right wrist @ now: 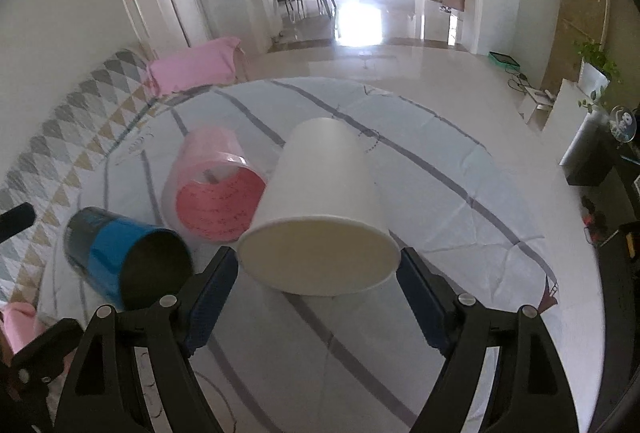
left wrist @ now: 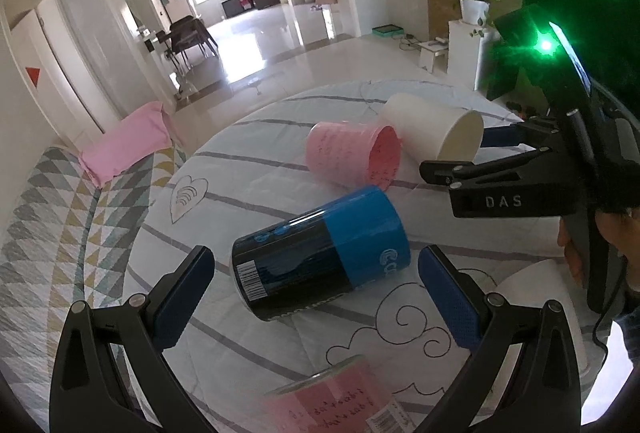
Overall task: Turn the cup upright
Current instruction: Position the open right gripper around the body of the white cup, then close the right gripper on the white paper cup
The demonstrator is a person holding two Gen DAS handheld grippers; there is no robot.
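Right wrist view: right gripper [right wrist: 318, 273] spread wide, straddling toppled white paper cup's [right wrist: 320, 201] mouth at frame center to grasp it; left gripper [left wrist: 316, 285] wide around blue cup [left wrist: 320, 253].

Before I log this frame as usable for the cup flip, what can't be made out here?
- Pink cup at the bottom, left wrist view: cut off by the edge and blurred; upright or lying unclear.
- Writing on the far pink cup: too small to read.
- Blue cup label: partly turned away.
- White cup: right gripper pads flank its rim; contact unclear in either view.
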